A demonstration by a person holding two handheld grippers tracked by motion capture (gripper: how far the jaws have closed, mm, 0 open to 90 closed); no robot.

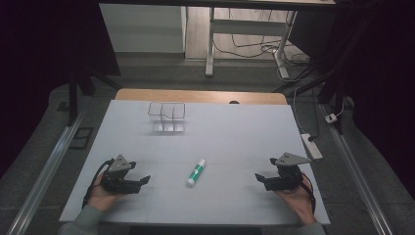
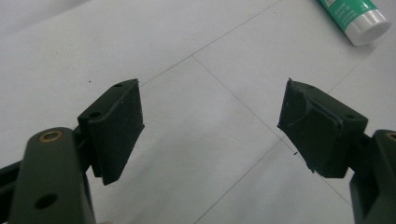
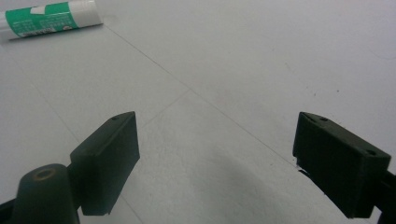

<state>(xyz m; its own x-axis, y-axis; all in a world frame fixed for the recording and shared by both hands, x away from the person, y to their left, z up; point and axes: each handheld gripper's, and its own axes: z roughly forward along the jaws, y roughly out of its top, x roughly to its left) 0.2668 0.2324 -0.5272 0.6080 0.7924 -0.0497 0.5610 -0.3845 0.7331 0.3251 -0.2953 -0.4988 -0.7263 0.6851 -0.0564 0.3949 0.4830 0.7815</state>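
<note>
Both my left tongs (image 1: 145, 180) and right tongs (image 1: 258, 176) gape empty; I should straddle the glue stick (image 1: 196, 172) mid-body, square across its length, before lifting.

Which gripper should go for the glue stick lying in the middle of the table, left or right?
Probably left. The left gripper sits nearer the glue stick than the right gripper, its jaws open with nothing between them and pointing toward the stick. The right is open too, but farther off.
</note>
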